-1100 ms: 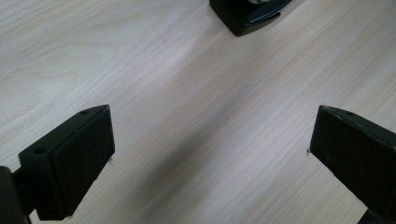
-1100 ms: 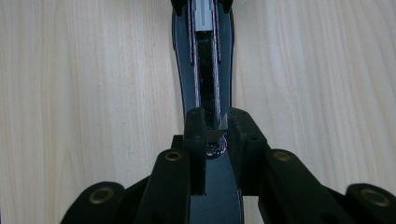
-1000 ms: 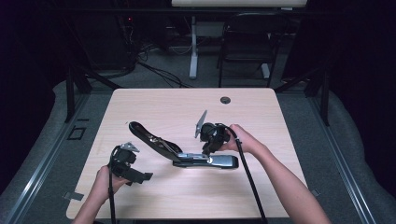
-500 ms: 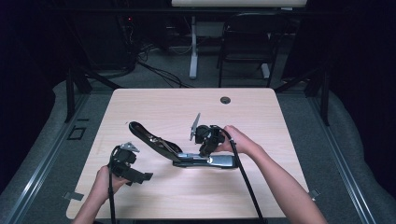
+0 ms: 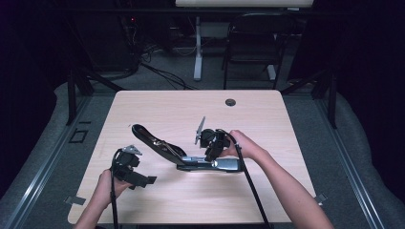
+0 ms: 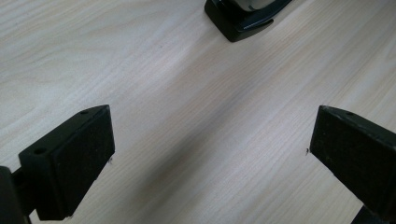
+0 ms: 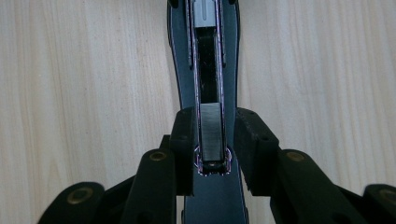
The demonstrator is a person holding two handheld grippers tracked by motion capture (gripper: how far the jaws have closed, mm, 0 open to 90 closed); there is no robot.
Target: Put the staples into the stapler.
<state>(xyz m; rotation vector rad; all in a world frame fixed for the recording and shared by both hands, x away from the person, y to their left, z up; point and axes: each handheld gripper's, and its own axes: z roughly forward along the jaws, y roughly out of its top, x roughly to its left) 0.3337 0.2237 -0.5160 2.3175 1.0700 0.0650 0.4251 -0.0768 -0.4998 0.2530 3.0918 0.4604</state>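
Note:
A black stapler [image 5: 210,164] lies swung wide open on the wooden table [image 5: 167,109], its top arm [image 5: 153,140] tilted up to the left. My right gripper [image 5: 210,151] points down over the stapler's base. In the right gripper view the jaws [image 7: 212,135] flank the staple channel [image 7: 205,56]. They have just been opening, the channel still stands between them, and a thin gap shows at one pad. My left gripper [image 5: 144,181] rests near the front left, open. Its pads [image 6: 70,158] stand wide apart over bare wood, with one end of the stapler [image 6: 238,21] beyond.
A small dark grommet hole [image 5: 230,102] sits near the table's far edge. Behind the table are a chair [image 5: 253,43], a white stand and cables on the floor. A cable trails from each gripper toward the front edge.
The right hand and its gripper have edged slightly left over the stapler's base. The left gripper has kept still.

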